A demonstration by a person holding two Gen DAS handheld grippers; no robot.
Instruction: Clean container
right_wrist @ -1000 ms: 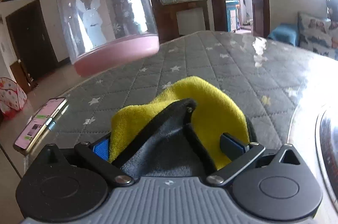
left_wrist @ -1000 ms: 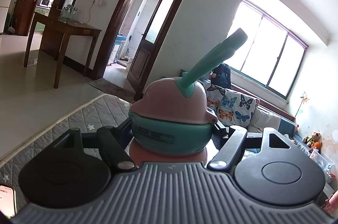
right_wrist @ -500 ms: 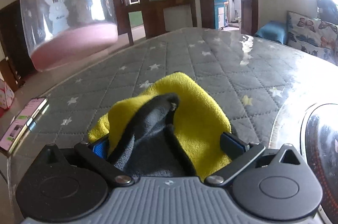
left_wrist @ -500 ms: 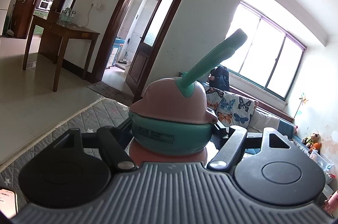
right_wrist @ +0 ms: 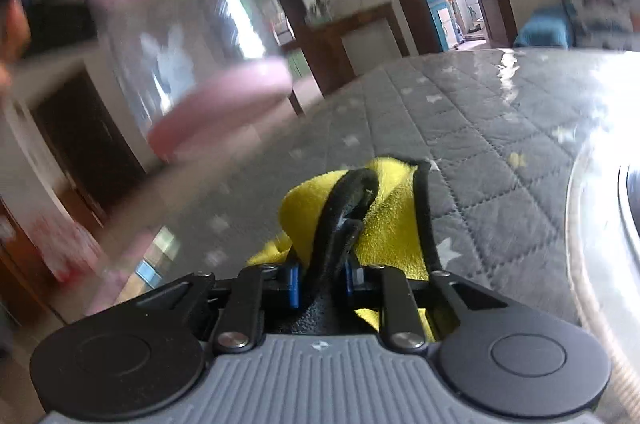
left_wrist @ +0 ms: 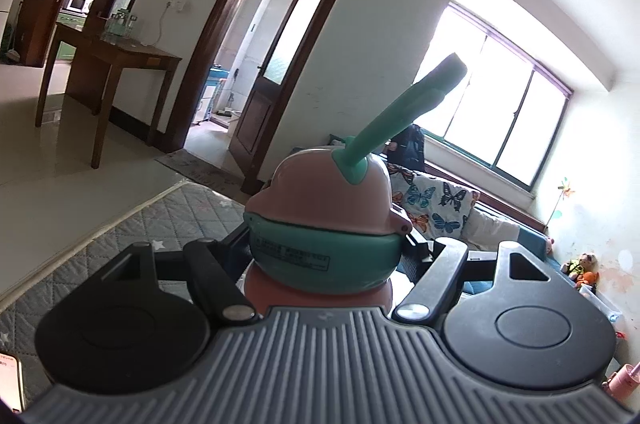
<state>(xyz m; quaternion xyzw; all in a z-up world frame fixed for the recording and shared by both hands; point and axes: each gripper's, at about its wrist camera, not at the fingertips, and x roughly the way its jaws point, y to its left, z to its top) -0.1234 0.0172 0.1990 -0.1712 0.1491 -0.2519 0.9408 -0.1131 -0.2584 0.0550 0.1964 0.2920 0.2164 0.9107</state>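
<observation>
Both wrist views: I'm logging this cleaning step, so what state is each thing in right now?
Left gripper: shut on the bottle's lid end.
Bottle: lid on, held in the air, tilted.
Straw spout: flipped up.
Right gripper: jaws closing, cloth between them.
Yellow and grey cloth: bunched up, on the quilted table cover.
Door: open.
Phone: screen lit.

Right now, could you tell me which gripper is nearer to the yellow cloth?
Right. The right gripper is closing its jaws on the yellow cloth, bunched between them over the quilted table. The left gripper is up above the table, clamped on the bottle.
</observation>
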